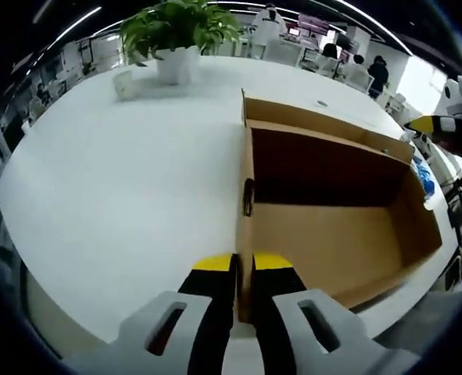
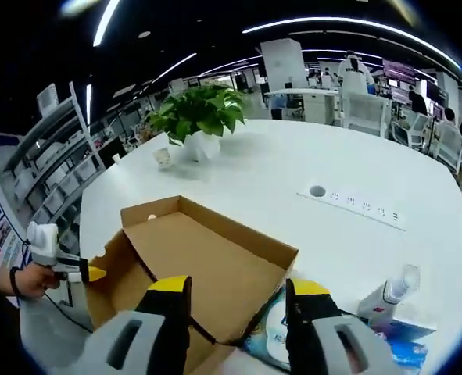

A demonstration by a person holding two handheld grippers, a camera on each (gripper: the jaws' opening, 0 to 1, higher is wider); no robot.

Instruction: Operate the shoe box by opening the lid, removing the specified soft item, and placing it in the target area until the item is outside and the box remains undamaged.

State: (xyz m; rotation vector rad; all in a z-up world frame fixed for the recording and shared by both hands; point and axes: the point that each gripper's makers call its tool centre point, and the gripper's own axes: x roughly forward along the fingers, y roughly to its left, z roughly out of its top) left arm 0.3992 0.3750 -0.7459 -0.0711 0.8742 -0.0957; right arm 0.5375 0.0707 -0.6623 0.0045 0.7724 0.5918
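- Cardboard shoe box (image 1: 332,211), brown and rectangular, sat open on the white round counter (image 1: 121,180) — lid (image 2: 215,258) folded back.
- Left hand-held gripper (image 1: 243,264) pinched the box's near wall, jaws pressed close on it.
- Right hand-held gripper (image 2: 238,301) hung spread above the lid and a blue soft packet (image 2: 273,332) beside the box.
- Potted green plant (image 1: 176,35) stood well apart.
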